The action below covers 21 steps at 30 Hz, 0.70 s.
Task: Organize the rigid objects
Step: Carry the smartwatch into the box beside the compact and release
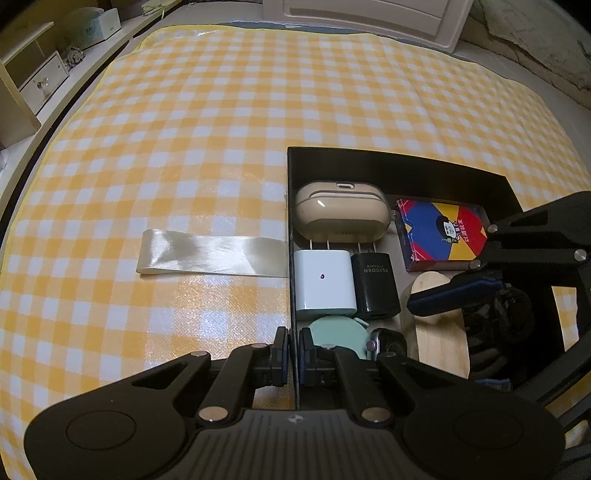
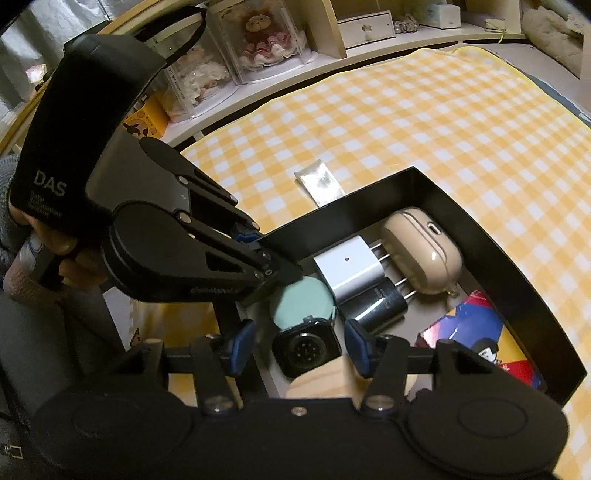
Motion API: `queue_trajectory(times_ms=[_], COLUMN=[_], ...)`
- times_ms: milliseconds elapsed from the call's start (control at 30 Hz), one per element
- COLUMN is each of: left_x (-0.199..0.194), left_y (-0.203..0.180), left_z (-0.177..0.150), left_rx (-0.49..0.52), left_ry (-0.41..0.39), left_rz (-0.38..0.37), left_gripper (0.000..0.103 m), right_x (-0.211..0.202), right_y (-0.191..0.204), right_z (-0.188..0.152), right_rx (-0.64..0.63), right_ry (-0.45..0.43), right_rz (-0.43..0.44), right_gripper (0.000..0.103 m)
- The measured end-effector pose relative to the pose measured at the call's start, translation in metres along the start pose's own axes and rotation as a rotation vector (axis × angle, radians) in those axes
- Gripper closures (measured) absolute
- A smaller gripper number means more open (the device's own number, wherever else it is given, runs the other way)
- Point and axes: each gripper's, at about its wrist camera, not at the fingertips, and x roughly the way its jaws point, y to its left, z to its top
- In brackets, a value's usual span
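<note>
A black box [image 1: 399,162] [image 2: 491,236] lies on the yellow checked cloth. It holds a beige earbud case [image 1: 341,214] [image 2: 424,251], a white charger [image 1: 323,284] [image 2: 347,273], a black charger [image 1: 375,288] [image 2: 376,302], a mint round case [image 1: 338,338] [image 2: 301,302], a smartwatch [image 2: 306,350], a colourful card box [image 1: 443,234] [image 2: 476,332] and a wooden piece [image 1: 439,328] [image 2: 321,380]. My left gripper [image 1: 293,354] [image 2: 258,245] is shut on the box's left wall. My right gripper [image 2: 299,350] [image 1: 454,291] is open, its fingers either side of the smartwatch.
A satin ribbon [image 1: 207,256] [image 2: 321,181] runs out from the box's left wall onto the cloth [image 1: 184,147]. Shelves with a small drawer [image 2: 365,24], doll cases [image 2: 266,40] and a tissue box [image 1: 99,26] stand beyond the cloth's edge.
</note>
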Motion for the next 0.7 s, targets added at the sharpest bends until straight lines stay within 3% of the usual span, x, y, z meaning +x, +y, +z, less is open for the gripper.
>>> queue_trajectory(times_ms=[367,700], left_x=[-0.002,-0.001], left_y=[-0.004,-0.006], left_z=[-0.001,0.0], left_rx=[0.001,0.004], left_ry=[0.0,-0.002], left_rz=[0.003,0.009], left_gripper=[0.098,0.098], right_x=[-0.014,-0.041], right_y=[0.004,0.009], right_z=[-0.004,-0.014], right_rx=[0.015,0.052], right_ry=[-0.018,-0.061], right_rz=[-0.041,-0.13], right_gripper=[0.048,0.047])
